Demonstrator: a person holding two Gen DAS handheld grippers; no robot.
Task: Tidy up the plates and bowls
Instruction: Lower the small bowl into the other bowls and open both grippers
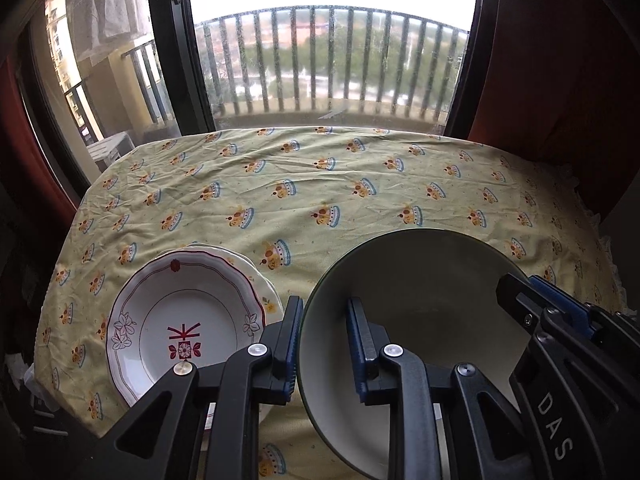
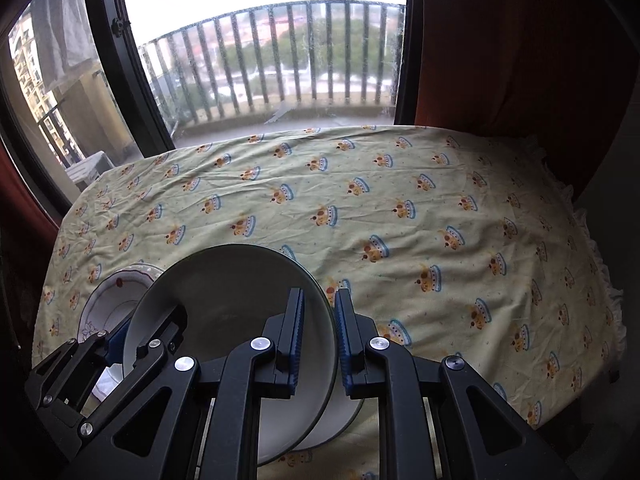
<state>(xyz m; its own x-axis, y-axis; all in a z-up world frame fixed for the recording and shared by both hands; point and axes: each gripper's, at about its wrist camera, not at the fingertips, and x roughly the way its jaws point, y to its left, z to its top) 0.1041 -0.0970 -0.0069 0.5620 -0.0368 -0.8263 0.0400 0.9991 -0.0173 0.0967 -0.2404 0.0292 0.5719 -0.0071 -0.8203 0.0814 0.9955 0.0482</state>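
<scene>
Yellow-green printed tablecloth (image 1: 320, 184) covers the table; balcony railing (image 1: 328, 60) behind window. Left gripper (image 1: 324, 344) pinches left rim of green-edged bowl (image 1: 420, 300); right gripper (image 2: 318, 340) pinches its right rim. Bowl is near the table's front edge. Left view shows the full patterned plate (image 1: 184, 320) stacked on another, just left of the bowl; right view shows only a sliver of it.

Table (image 1: 320, 184) under wrinkled yellow cloth (image 2: 400, 208), crown print. Behind: dark-framed window (image 1: 176, 60), balcony railing (image 1: 332, 56), bright daylight. Red curtain (image 2: 520, 40) at right.
</scene>
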